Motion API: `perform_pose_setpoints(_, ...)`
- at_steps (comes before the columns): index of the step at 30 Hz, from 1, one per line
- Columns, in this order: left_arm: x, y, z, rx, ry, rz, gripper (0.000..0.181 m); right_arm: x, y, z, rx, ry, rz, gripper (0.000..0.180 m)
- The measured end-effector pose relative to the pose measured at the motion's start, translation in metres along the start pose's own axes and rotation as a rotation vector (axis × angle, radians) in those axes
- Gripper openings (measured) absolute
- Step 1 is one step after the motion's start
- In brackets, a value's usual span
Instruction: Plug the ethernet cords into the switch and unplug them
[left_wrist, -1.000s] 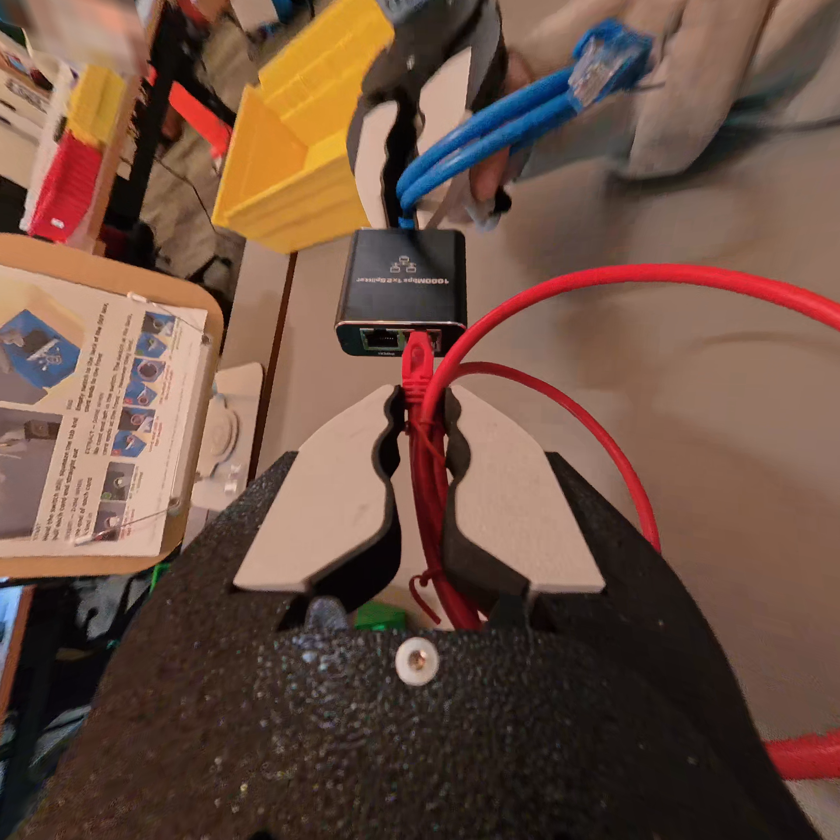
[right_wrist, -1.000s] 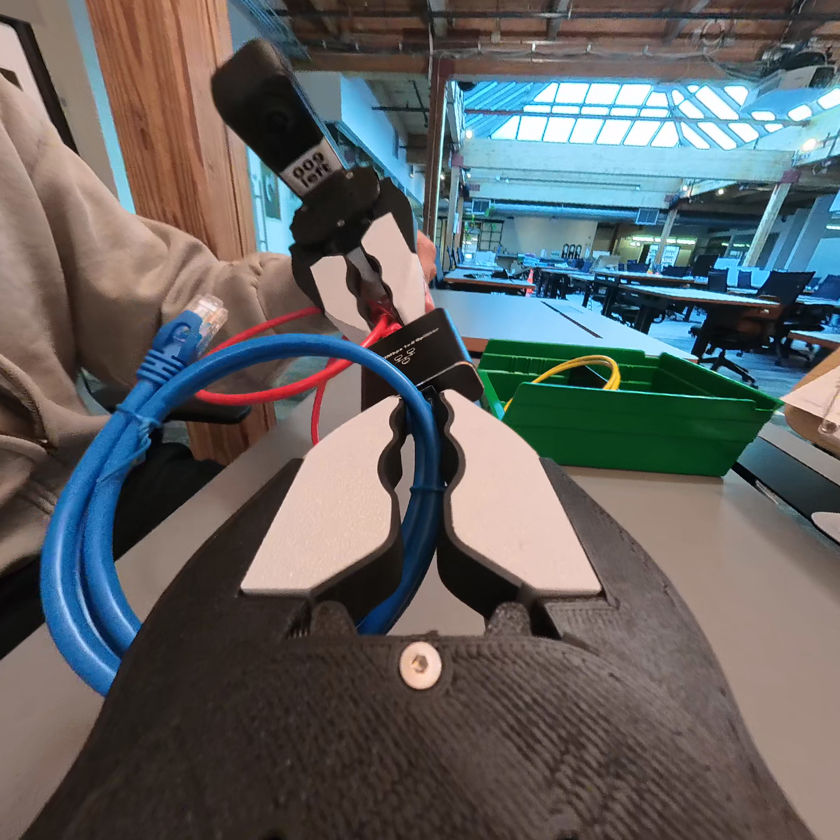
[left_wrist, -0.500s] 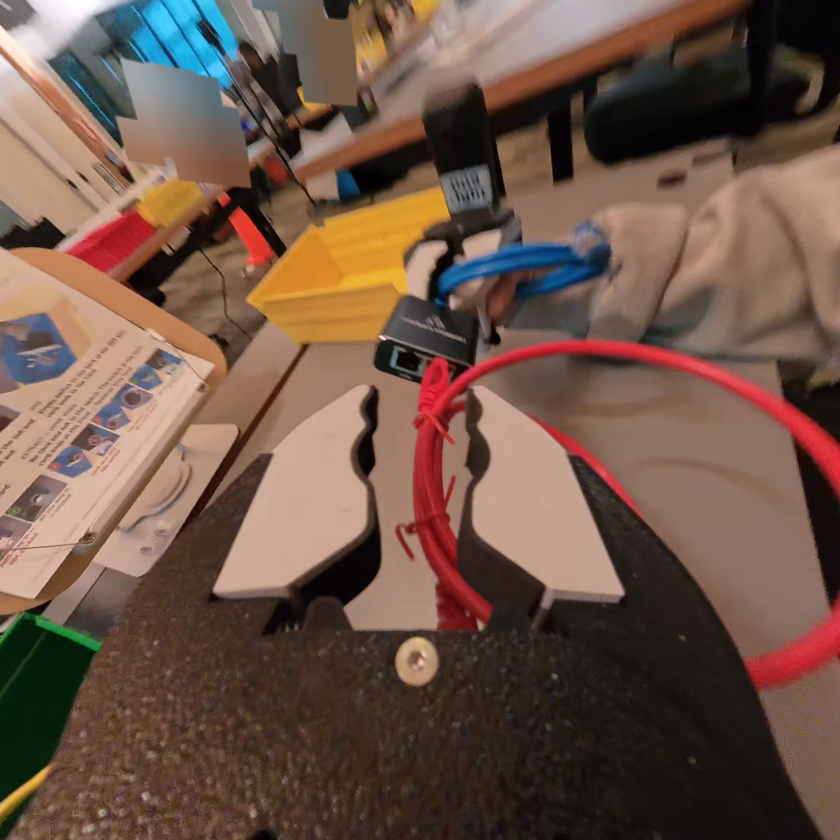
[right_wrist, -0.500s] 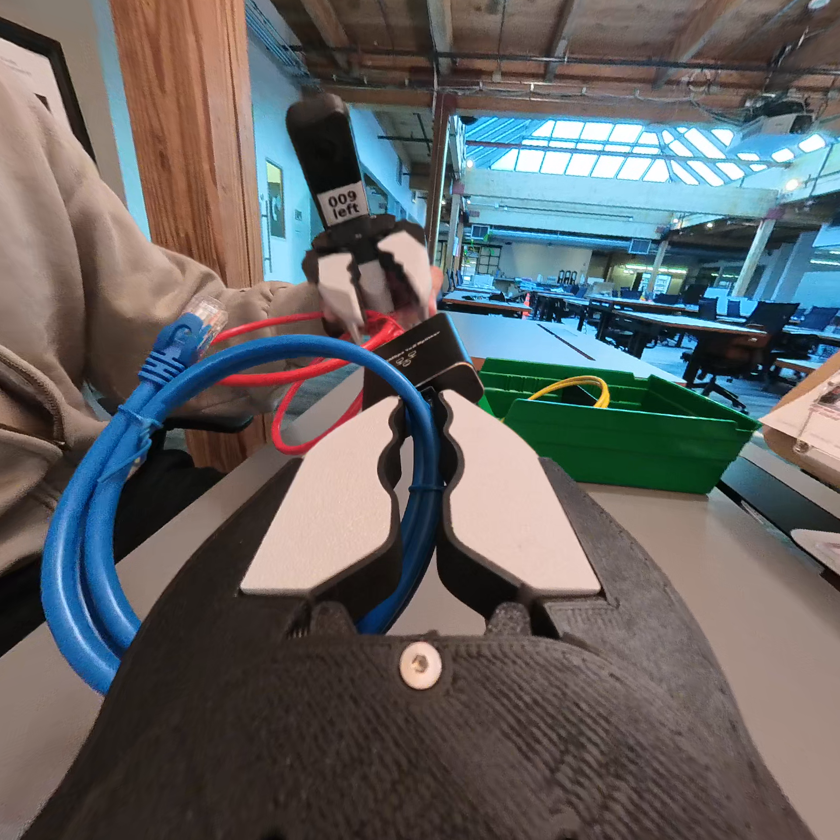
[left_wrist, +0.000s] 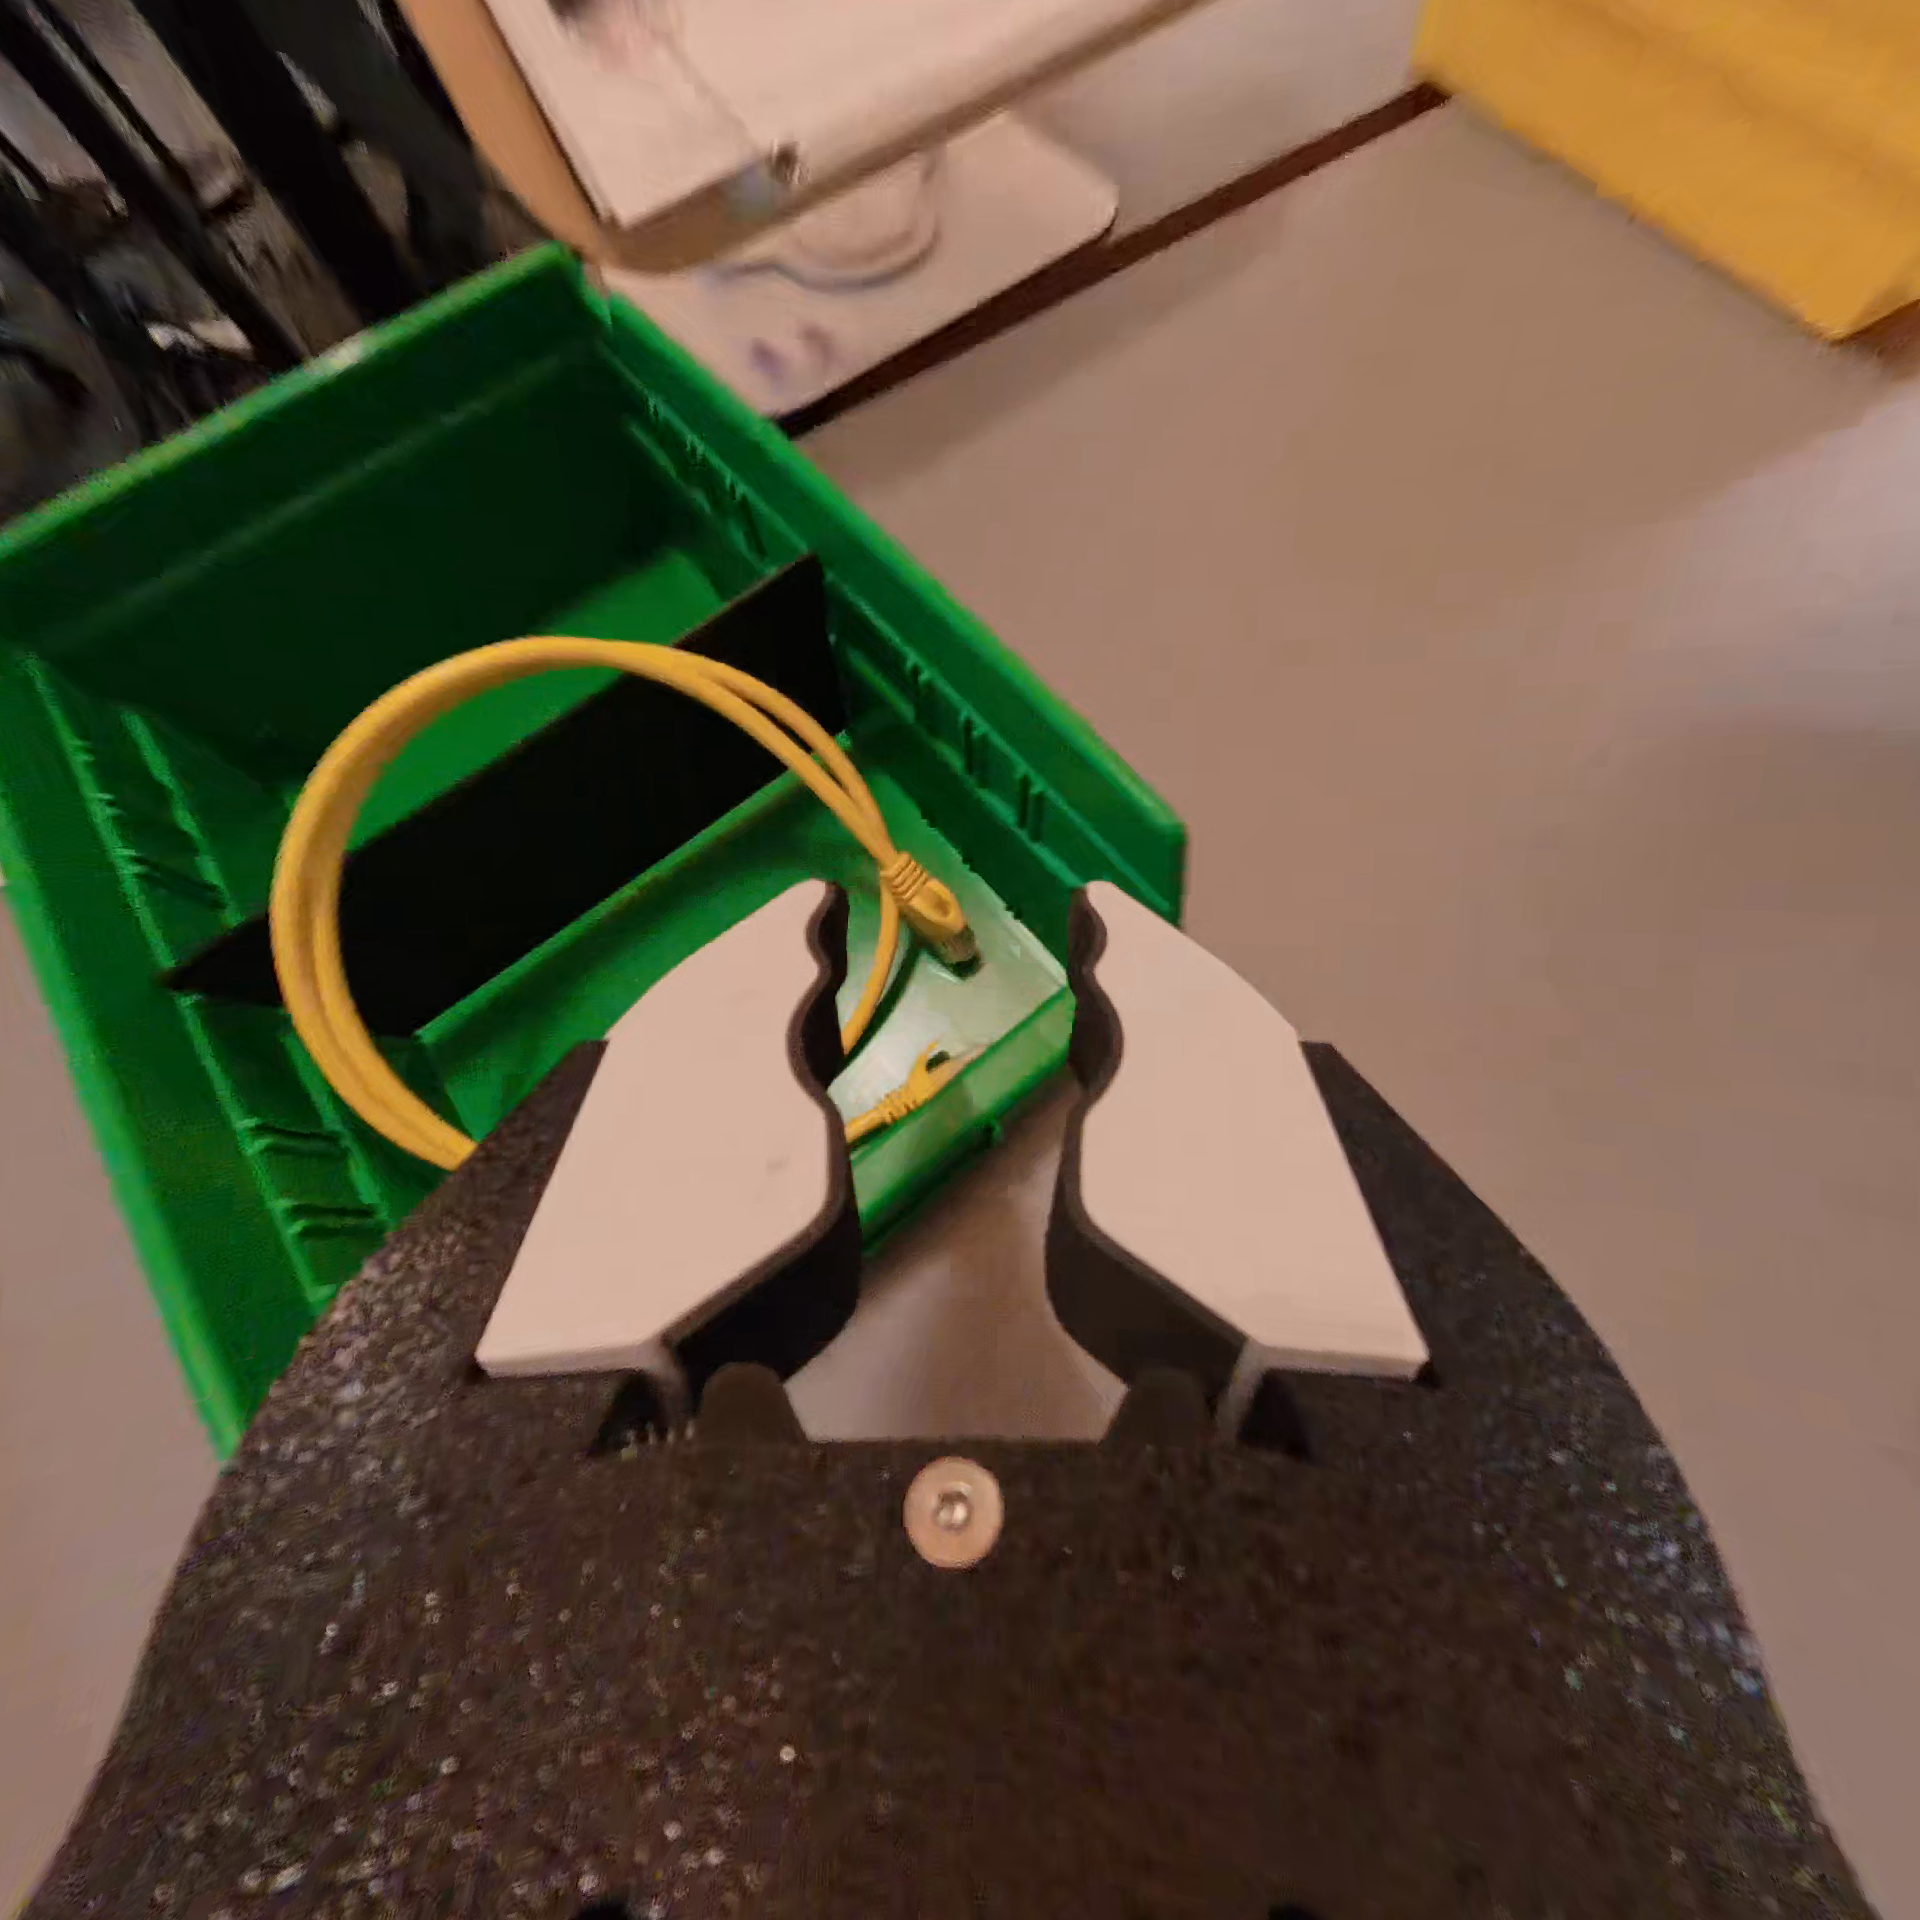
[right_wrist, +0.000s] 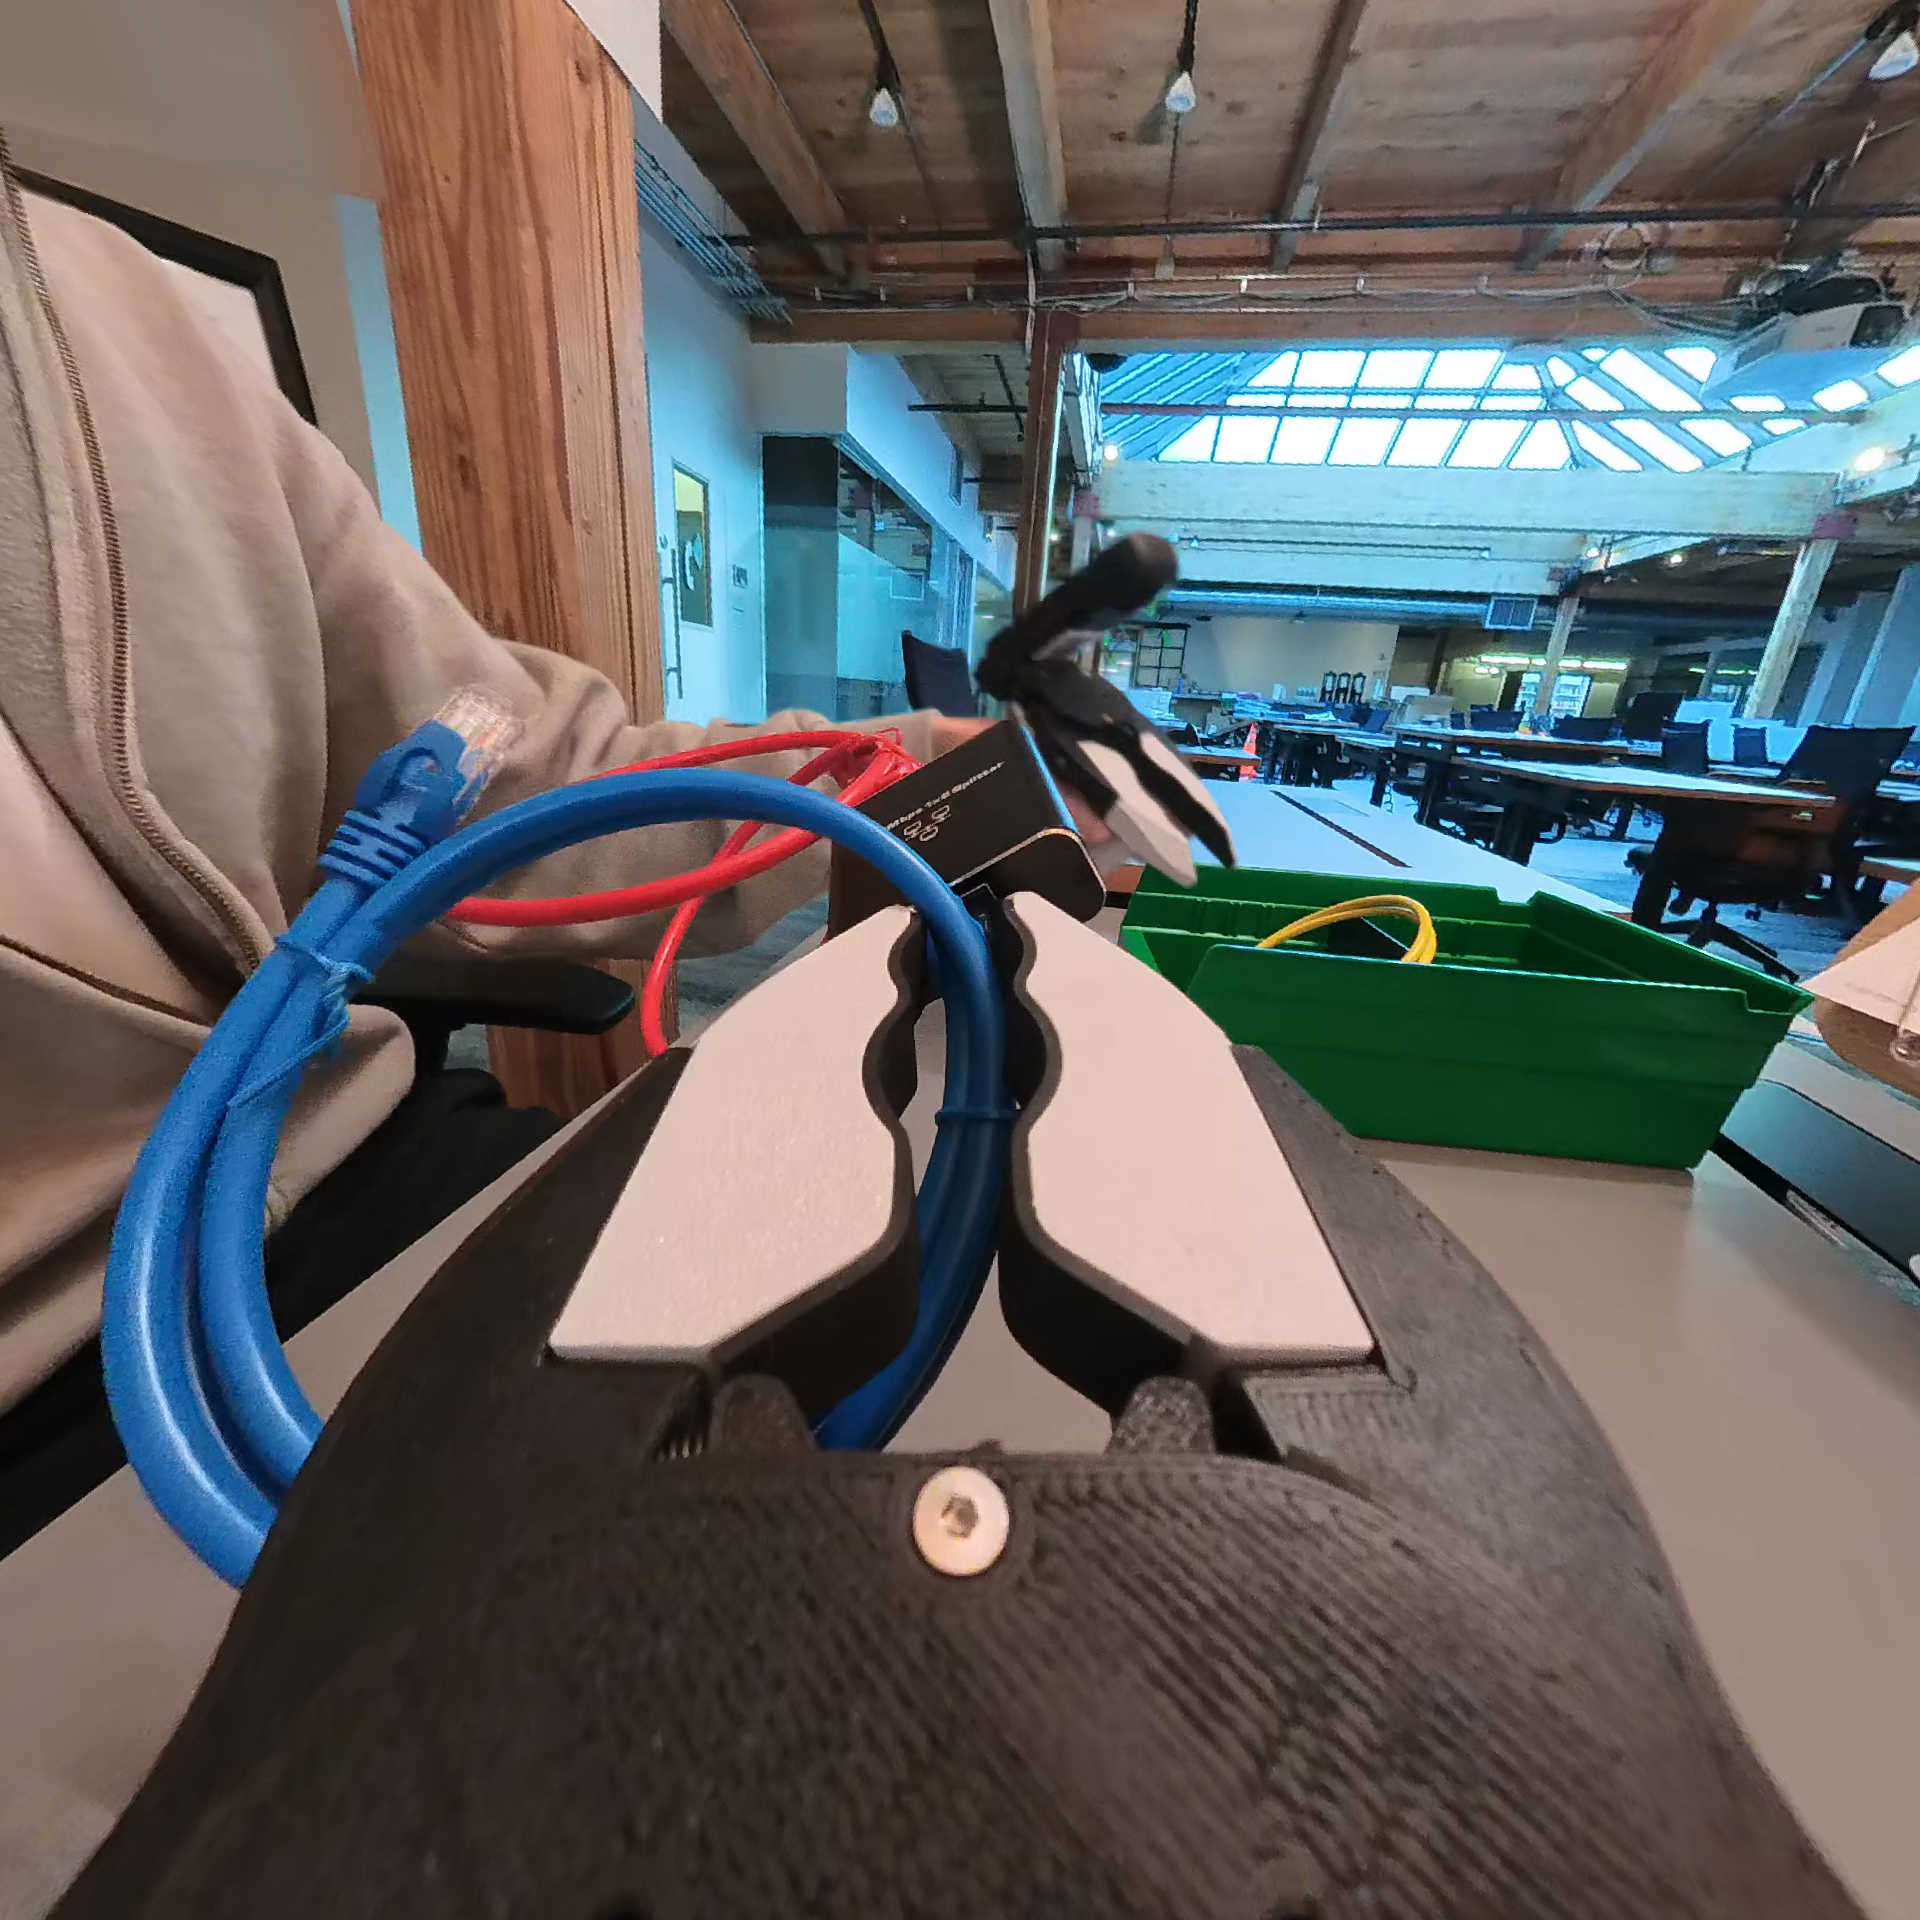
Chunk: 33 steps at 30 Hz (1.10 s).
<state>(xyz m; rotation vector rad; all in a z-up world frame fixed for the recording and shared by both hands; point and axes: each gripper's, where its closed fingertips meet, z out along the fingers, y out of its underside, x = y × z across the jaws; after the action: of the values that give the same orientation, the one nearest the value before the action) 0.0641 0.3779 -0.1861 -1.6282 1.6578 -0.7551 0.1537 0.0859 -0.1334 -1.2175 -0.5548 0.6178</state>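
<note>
My left gripper (left_wrist: 951, 904) is open and empty, its fingertips just above the near end of a green bin (left_wrist: 987, 748). A coiled yellow ethernet cord (left_wrist: 312, 935) lies in that bin, one plug between my fingertips. My right gripper (right_wrist: 964, 920) is shut on a blue ethernet cord (right_wrist: 208, 1195) just behind the black switch (right_wrist: 977, 821), which it holds off the table. The blue cord's free plug sticks up at the left. A red cord (right_wrist: 727, 883) hangs from the switch's far side. The left gripper (right_wrist: 1153, 821) shows blurred beyond the switch, near the green bin (right_wrist: 1455, 1070).
A yellow bin (left_wrist: 1714, 156) sits at the far right on the grey table (left_wrist: 1455, 727). A clipboard on a white stand (left_wrist: 831, 104) stands behind the green bin. The person's beige sleeve (right_wrist: 260, 727) fills the left of the right wrist view. Left tips to right tips: about 30 cm.
My left gripper has let go of the red cord, opened, and swung away from the switch to the green bin. My right gripper still holds the blue cord at the switch.
</note>
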Motion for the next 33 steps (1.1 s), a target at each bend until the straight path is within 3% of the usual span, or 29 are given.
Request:
perform_pose_setpoints(4,-0.017,0.015,0.048,-0.139,0.013,-0.002,0.03,0.0,0.004,-0.001,-0.013,-0.001,0.001,0.012)
perform_pose_setpoints(8,-0.013,0.0,0.062,-0.097,0.066,0.449,0.022,0.002,0.006,-0.006,-0.012,0.003,0.008,0.012)
perform_pose_setpoints(11,-0.005,0.01,0.063,-0.178,0.147,0.779,0.047,0.003,0.004,-0.009,-0.005,0.004,0.009,0.012)
perform_pose_setpoints(16,-0.021,0.023,0.069,-0.31,0.16,1.145,0.051,0.002,0.003,-0.011,0.01,-0.011,0.019,0.012)
perform_pose_setpoints(26,-0.029,0.045,0.102,-0.414,0.288,1.309,0.035,0.003,0.012,-0.014,-0.026,-0.012,0.029,0.012)
perform_pose_setpoints(29,-0.032,0.047,0.108,-0.405,0.273,1.342,0.033,0.003,0.012,-0.014,-0.024,-0.017,0.033,0.012)
perform_pose_setpoints(33,-0.038,0.041,0.114,-0.378,0.197,1.316,0.015,0.002,0.015,-0.013,-0.036,-0.022,0.038,0.012)
